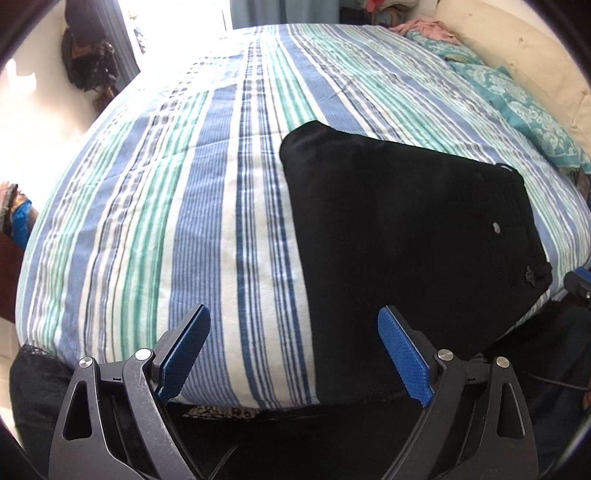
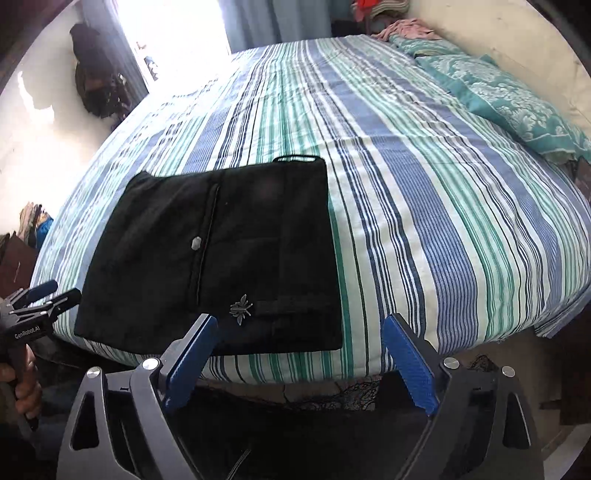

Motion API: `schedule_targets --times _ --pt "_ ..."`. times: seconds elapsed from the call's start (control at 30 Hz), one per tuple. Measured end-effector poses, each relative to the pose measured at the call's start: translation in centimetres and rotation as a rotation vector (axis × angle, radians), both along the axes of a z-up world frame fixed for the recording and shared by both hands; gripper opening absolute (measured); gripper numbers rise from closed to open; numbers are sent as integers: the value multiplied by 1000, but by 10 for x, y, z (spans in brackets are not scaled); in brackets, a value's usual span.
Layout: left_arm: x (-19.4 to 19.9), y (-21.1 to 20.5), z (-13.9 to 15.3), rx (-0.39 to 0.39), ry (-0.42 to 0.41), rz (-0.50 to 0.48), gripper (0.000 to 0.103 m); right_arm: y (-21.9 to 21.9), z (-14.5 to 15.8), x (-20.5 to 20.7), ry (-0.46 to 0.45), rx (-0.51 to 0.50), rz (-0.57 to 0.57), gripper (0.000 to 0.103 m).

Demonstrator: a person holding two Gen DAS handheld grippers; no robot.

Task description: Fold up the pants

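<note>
The black pants (image 2: 221, 254) lie folded into a flat rectangle on the striped bedspread (image 2: 424, 221), close to the bed's front edge. A small metal emblem (image 2: 241, 309) and a pale button (image 2: 195, 242) show on top. My right gripper (image 2: 300, 317) hovers open above the fold's near right corner, with nothing between its blue pads (image 2: 410, 365). My left gripper (image 1: 293, 308) is open too, held over the bedspread just left of the pants (image 1: 406, 236) and gripping nothing. From the right wrist view, the left gripper (image 2: 62, 291) sits off the fold's left edge in a person's hand (image 2: 22, 391).
Teal patterned pillows (image 2: 517, 96) line the far right side against a pale wall. Pink clothes (image 2: 402, 29) lie at the far corner. Dark bags (image 2: 96, 85) hang on the left wall beside a bright window. The bed's front edge (image 2: 295, 373) drops off just before the grippers.
</note>
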State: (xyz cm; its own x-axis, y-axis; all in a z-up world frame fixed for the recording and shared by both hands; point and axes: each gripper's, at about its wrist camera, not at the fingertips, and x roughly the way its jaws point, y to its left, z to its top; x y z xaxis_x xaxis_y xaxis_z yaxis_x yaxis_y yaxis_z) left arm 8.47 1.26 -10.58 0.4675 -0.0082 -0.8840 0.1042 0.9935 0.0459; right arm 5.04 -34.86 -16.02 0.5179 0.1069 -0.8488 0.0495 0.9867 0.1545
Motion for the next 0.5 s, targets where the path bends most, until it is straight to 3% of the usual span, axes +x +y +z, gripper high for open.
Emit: schedule_targets --times 0.17,0.3,0.5 --pt "0 7 -3 51 1 27 93 -17 -8 -11 -23 102 -127 91" --pt "2 4 -3 76 -6 26 93 -20 1 -17 -61 109 -160 91" --pt "-2 6 -4 74 -3 25 93 -15 0 -17 -48 87 -155 91"
